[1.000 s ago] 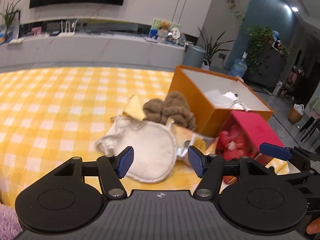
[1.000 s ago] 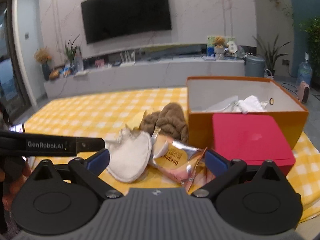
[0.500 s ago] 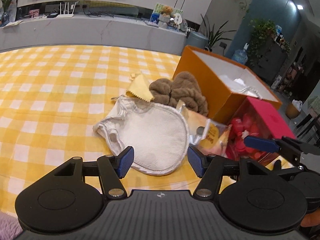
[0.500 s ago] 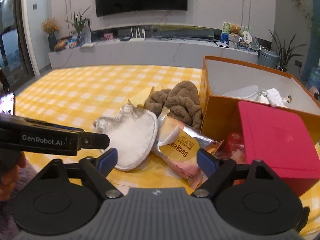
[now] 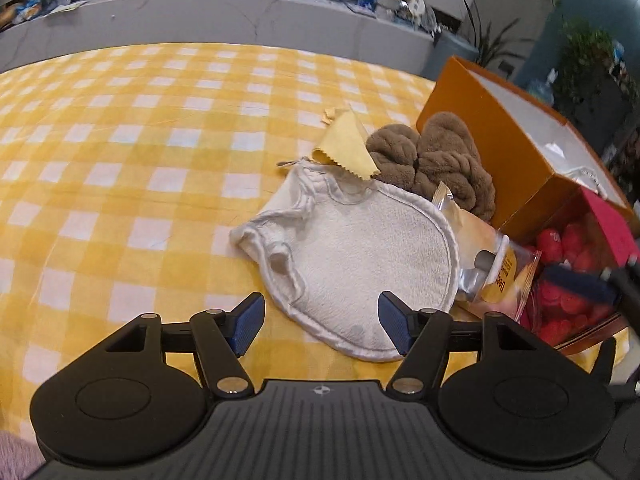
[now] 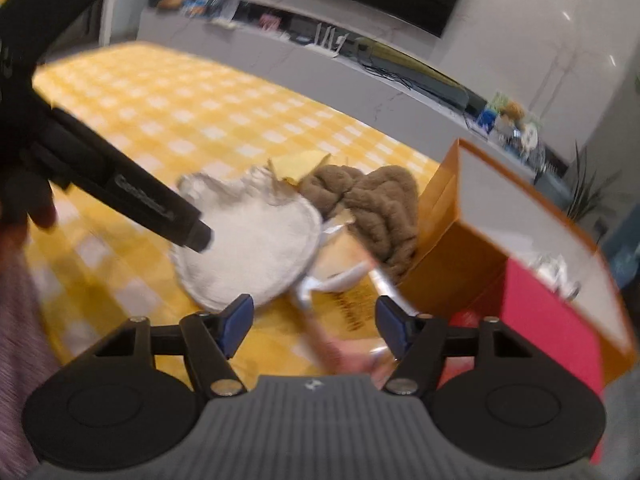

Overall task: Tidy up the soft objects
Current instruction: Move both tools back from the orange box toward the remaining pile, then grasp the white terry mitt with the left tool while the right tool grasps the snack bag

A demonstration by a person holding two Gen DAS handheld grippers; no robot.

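Note:
A white terry cloth pad [image 5: 352,264] lies on the yellow checked tablecloth [image 5: 120,152], with a small yellow cloth [image 5: 346,148] and a brown fuzzy bundle [image 5: 436,160] behind it. My left gripper [image 5: 320,322] is open, its jaws low over the pad's near edge. My right gripper [image 6: 314,320] is open above a foil snack packet [image 6: 348,312], with the white pad [image 6: 248,256] and the brown bundle [image 6: 376,208] ahead; this view is blurred. A finger of my right gripper shows at the right in the left wrist view [image 5: 580,284].
An open orange box [image 5: 480,128] stands at the right with white items inside. A red box [image 5: 572,280] of red pieces leans against it. The foil snack packet [image 5: 492,268] lies between pad and red box. The left gripper's body [image 6: 120,188] crosses the right wrist view.
Both grippers have moved forward and down toward the pile. The right gripper has swung left over the snack packet, and its view is now motion-blurred. Both stay open.

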